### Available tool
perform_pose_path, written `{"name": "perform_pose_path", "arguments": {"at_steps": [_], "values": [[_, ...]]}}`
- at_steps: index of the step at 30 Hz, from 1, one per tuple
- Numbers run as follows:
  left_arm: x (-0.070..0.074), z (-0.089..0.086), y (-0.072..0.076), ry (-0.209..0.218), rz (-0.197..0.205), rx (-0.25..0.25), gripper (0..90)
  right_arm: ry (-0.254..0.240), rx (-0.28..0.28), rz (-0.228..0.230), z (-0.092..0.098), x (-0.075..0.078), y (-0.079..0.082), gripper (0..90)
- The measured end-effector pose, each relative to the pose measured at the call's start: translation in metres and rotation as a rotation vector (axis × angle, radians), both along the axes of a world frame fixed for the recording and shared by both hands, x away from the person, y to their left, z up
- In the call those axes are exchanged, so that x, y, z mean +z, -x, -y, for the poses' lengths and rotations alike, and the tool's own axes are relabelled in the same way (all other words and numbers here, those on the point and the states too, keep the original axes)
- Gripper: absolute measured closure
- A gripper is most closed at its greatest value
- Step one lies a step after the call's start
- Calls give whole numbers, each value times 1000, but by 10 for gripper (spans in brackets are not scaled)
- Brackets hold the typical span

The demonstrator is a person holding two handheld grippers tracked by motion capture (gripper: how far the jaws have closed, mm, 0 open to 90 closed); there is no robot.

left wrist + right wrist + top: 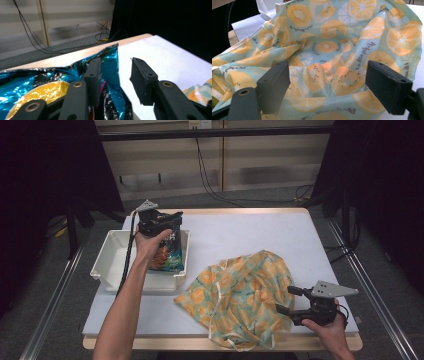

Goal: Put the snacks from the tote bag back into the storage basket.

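room: grey carpet floor, pale wall panels and black cables at the far side, dark curtains left and right
desk (260,227): white top with a wooden edge
white bin (114,251): one, at the left of the desk
snack bag (169,251): one, shiny blue and black foil, standing in the right part of the white bin
fruit-print bag (245,295): one cloth bag with orange slices, crumpled at the near right of the desk, well apart from the bin
left gripper (170,221): one, held over the top of the snack bag
left gripper view: fingers (93,75) parted, one lying against the foil, the other clear of it over bare desk, so no grip; foil print seen close
right gripper (289,300): one, at the near right edge of the cloth
right gripper view: fingers (387,86) wide apart, cloth beyond them, nothing pinched; lettering on the cloth is legible as print
high view: both forearms, bin and both bags together
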State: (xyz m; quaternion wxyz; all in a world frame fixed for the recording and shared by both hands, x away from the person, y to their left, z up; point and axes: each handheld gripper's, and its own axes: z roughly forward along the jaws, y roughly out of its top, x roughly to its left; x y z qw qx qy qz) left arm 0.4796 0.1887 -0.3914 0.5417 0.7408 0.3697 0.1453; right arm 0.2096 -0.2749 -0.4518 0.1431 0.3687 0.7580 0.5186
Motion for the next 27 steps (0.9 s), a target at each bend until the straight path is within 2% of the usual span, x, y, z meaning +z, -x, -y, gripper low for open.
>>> {"name": "perform_pose_path", "arguments": {"at_steps": [2, 3, 4, 7, 10, 11, 13, 14, 15, 16, 17, 20, 21, 22, 23, 27], "values": [[3, -1, 3, 4, 3, 2, 591, -1, 0, -1, 0, 0, 0, 194], [7, -5, 7, -2, 21, -16, 589, -2, -1, -1, 0, 0, 0, 193], [7, -5, 7, -2, 21, -16, 587, -1, -3, -1, 0, 0, 0, 193], [13, -14, 18, 4, 26, -48, 630, 0, -1, 0, 0, 0, 0, 192], [15, -19, 24, 21, 25, -62, 723, 4, -4, 1, 0, 0, 0, 192], [15, -25, 32, 32, 20, -89, 773, 4, 0, 0, -1, 1, 0, 192], [14, -29, 38, 21, 31, -99, 852, 4, -3, 2, -2, 1, 0, 192], [13, -31, 42, 24, 23, -114, 885, 2, -4, 2, -2, 1, 1, 192], [13, -34, 46, 3, 27, -116, 900, 2, -4, 3, -2, 1, 1, 192], [13, -34, 46, 3, 27, -116, 900, 3, -6, 3, -2, 1, 0, 192], [12, -40, 53, -32, 14, -137, 900, 2, -11, 2, -2, 1, 1, 192], [11, -47, 60, -36, 11, -134, 900, 3, -18, 2, -2, 1, 1, 192], [8, -54, 66, -62, 7, -134, 900, 5, -13, 8, -2, 2, 1, 192], [8, -54, 66, -62, 7, -134, 900, 4, -12, 7, -2, 2, 1, 192], [4, -61, 73, -52, -7, -136, 900, 3, -11, 4, -2, 2, 1, 192], [-2, -65, 85, -104, -7, -153, 900, 3, -10, 0, -3, 2, 0, 191]]}}
